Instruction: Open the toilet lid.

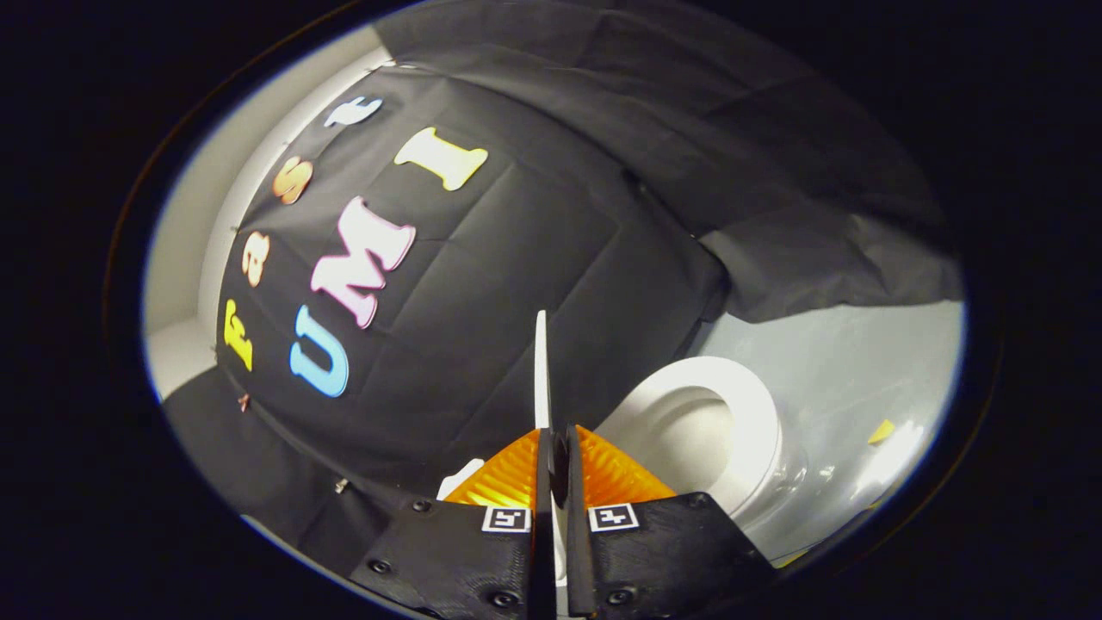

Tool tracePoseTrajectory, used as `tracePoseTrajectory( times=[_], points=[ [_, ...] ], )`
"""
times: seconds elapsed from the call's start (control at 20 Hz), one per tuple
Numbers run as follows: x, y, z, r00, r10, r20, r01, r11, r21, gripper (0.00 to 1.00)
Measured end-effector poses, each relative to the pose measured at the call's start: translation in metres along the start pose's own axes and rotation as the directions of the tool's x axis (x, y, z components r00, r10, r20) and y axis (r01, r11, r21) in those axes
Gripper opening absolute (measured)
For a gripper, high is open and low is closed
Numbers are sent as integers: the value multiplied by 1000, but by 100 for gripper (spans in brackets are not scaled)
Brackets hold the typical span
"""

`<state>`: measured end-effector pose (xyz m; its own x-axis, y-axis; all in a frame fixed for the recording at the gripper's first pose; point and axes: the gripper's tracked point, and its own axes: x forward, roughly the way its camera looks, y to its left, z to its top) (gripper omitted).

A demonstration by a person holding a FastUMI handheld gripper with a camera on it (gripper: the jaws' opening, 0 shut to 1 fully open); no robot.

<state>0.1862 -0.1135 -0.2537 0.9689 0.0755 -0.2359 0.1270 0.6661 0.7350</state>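
My gripper (550, 439) is shut on the white toilet lid (541, 370). I see the lid edge-on as a thin white strip that rises from between the two fingers toward the black cloth wall. The view is rolled sideways. To the right of the fingers lies the white toilet seat (758, 413), a ring around the open bowl (680, 439). The lid stands lifted well away from the seat. A small white part of the toilet (459, 479) shows just left of the fingers.
Black cloth covers the wall beyond the fingers and hangs above the toilet. A pale glossy floor (861, 370) spreads past the seat, with a small yellow scrap (880, 431) on it. A light wall (185, 258) shows at the far left.
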Motion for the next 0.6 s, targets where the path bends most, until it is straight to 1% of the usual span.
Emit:
tracePoseTrajectory(
  times=[0.15,0.35,0.6],
  points=[
    [3,40,-9,1000,2,14,-1,995,-96,11],
    [2,81,-19,1000,5,25,1,978,-208,12],
    [-3,128,-38,999,23,34,-10,942,-335,13]
  ],
)
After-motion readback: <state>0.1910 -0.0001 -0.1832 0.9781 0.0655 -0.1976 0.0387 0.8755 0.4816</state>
